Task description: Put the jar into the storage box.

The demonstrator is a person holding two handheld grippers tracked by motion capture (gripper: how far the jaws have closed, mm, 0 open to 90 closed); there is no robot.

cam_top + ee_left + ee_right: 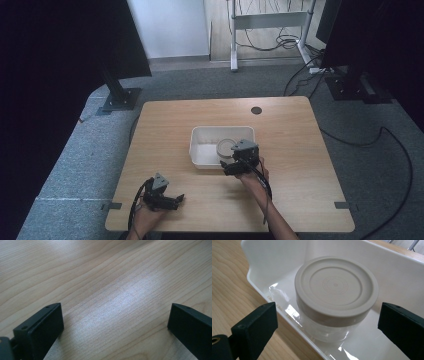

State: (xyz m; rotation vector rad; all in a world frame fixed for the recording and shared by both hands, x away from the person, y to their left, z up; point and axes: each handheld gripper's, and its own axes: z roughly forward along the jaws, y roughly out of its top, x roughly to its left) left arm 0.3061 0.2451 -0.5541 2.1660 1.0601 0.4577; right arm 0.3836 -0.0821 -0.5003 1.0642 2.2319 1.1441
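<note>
Jar [336, 298] w/ lid sits upright in white tub [387, 267]; right gripper [325, 322] is held wide apart to fit round it; left gripper [112, 325] is rested apart on table [105, 277].

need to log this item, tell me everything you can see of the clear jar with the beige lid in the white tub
The clear round jar with the beige lid stands upright inside the white plastic tub, near its right end, resting on the tub's floor. The lid is matte, round, with moulded concentric rings, and sits closed on top. The body looks like transparent plastic; no contents can be made out. The right gripper frames it with jaws wide apart, not touching it.
</note>
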